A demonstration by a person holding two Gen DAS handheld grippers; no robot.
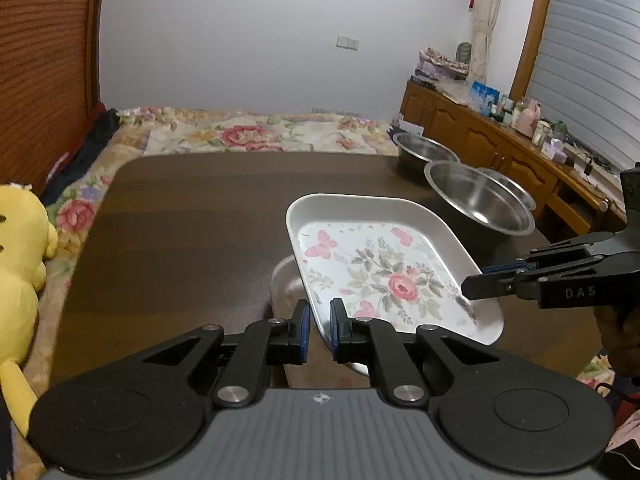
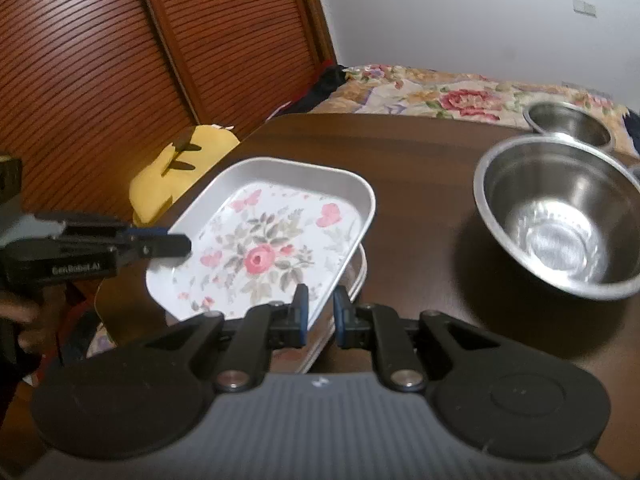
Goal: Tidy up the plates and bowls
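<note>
Left wrist view: dark wood bench (image 1: pixel 192 216) w/ rounded corners, a bed w/ floral quilt (image 1: pixel 248 132) behind it at 12 o'clock. Louvred wood door at 10, white wall beyond, a wood cabinet w/ clutter at 2. Yellow plush toy (image 1: pixel 20 248) off the bench edge at 9. Two steel bowls on the bench at 1–2 o'clock: near steel bowl (image 1: pixel 480 196), far steel bowl (image 1: pixel 426 152). The floral plate (image 1: pixel 384 268), white, rectangular, sits tilted just ahead of the left tongs (image 1: pixel 319 330), over a second plate (image 1: pixel 284 280) lying flat beneath. Left tongs are narrow, the plate's near rim passing betw. the pads; can't tell if pads press it. Right tongs (image 1: pixel 470 290) come in from 3 o'clock, closed onto the plate's right rim.

Right wrist view: same bench (image 2: pixel 420 184), louvred door at 10–11, bed at 1. Floral plate (image 2: pixel 260 240) at 11 o'clock of the right tongs (image 2: pixel 321 318), its near-right rim in their narrow gap, lower plate's edge (image 2: pixel 354 280) showing under it. Left tongs (image 2: pixel 180 245) at 9 o'clock meet the plate's left rim. Near steel bowl (image 2: pixel 560 220) at 2, far steel bowl (image 2: pixel 570 124) behind it. Plush toy (image 2: pixel 176 168) at 10.
</note>
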